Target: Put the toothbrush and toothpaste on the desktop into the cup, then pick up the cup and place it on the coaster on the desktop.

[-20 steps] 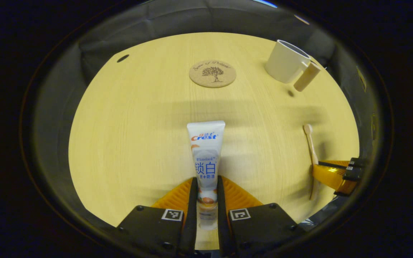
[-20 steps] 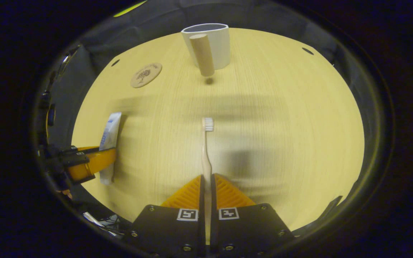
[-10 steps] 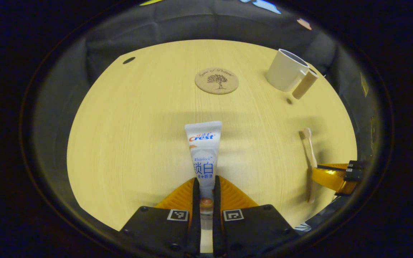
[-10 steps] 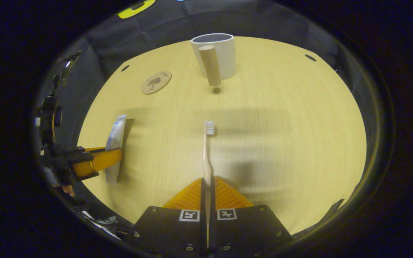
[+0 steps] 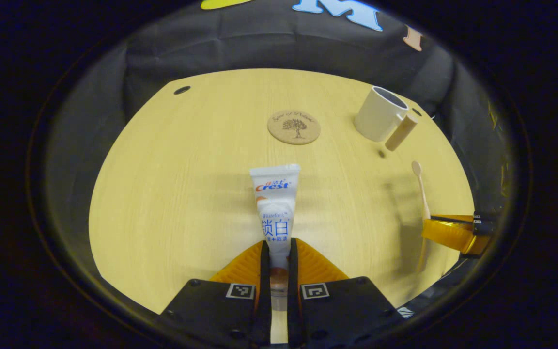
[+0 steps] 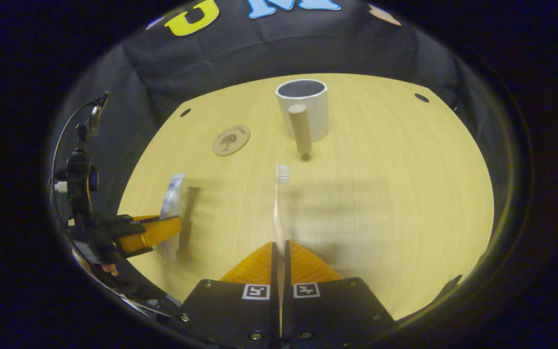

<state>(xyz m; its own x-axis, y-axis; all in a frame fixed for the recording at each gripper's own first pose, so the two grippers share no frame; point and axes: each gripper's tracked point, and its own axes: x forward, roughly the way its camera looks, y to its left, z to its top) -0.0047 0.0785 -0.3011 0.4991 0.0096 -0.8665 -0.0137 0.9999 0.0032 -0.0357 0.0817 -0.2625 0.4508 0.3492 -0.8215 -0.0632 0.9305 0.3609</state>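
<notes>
Left tool point(image 5: 276, 252) clamped on toothpaste tube point(image 5: 275, 203), raised off counter point(image 5: 182, 184). Right tool point(image 6: 279, 252) closed around toothbrush point(image 6: 279, 203), likewise lifted. Beyond: white cup point(image 6: 304, 109), cork coaster point(image 6: 231, 140).

Your left gripper point(image 5: 279, 252) is closed, both fingers pressing the sides of the toothpaste point(image 5: 275, 203), which points straight ahead between them. Your right gripper point(image 6: 279, 254) is closed too, its fingers pinching the toothbrush point(image 6: 279, 203) handle. In the right gripper view, your left gripper sits at the left edge, level, with a fingertip of your hand point(image 6: 110, 267) just below it.
</notes>
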